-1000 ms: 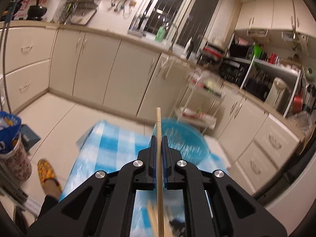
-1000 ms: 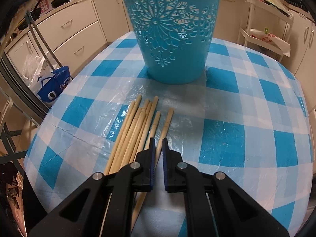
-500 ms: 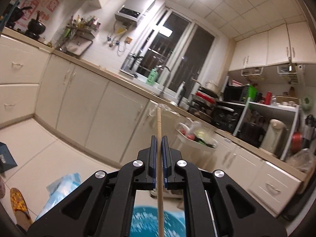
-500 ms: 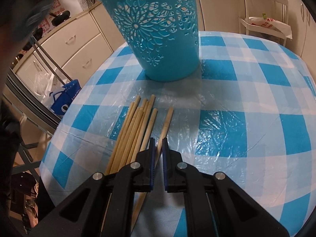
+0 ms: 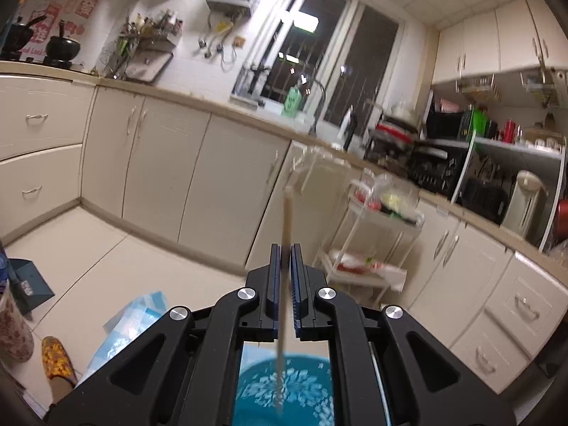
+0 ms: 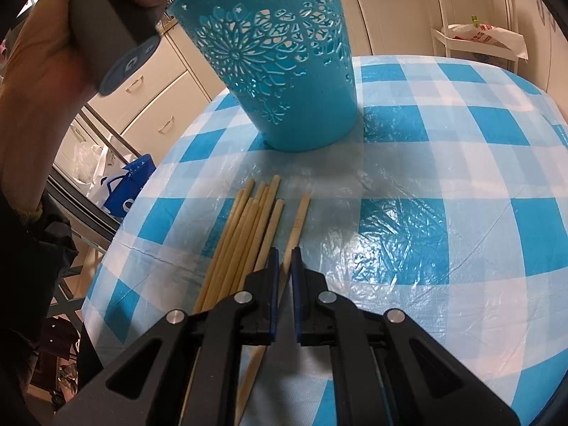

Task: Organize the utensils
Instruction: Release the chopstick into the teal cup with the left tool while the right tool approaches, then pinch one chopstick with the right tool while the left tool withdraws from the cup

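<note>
— What does each wrist view give that the other lacks?
— The left gripper point(image 5: 285, 248) is clamped on one chopstick point(image 5: 287, 220), its lower end over the blue basket point(image 5: 284, 390); cabinets lie beyond. The right gripper point(image 6: 283, 252), jaws nearly closed, has a single chopstick point(image 6: 297, 220) lying between them; whether the pads press it cannot be told.
— Room?
— The chopstick bundle point(image 6: 245, 234) lies just left; checked tablecloth point(image 6: 443, 213) is bare to the right, and the basket stands beyond.
— Hands?
— A hand point(image 6: 53, 35) grips a handle beside the basket rim.
</note>
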Tool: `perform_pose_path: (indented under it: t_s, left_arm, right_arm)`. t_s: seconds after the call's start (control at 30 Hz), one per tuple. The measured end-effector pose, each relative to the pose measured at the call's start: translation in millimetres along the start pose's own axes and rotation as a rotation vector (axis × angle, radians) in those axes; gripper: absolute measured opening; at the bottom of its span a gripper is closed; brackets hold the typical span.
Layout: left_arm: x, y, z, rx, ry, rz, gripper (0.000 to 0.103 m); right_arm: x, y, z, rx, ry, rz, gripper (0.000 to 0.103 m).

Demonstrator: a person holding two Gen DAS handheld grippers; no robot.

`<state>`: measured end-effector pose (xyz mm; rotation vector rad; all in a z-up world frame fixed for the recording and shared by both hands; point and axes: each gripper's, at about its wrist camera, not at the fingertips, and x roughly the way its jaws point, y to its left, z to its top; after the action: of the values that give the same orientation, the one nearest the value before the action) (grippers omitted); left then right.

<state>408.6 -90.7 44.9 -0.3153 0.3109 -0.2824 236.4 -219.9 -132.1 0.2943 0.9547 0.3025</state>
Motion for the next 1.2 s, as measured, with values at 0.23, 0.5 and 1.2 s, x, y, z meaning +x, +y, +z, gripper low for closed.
perform_pose_path:
  t_s: [0.23,0.5,1.2]
  left_arm:
    - [-0.4,0.7,-18.7,0.056,0.101,0.029,0.005]
    - [-51.6,20.4,-21.1,0.030,0.089,0.079,0.038]
    - [-123.6,104.2,-141.9,-0.052,0.204,0.144,0.061]
  right_arm:
    - [-0.3,-2.5,-0.4,0.012,0.002,0.011,0.008]
    - [-2.0,-0.5,-0.6,-0.008,0.025,-0.008,0.008]
    - [-63.4,3.9,-4.7,0.073,-0.202,0.022,0.006]
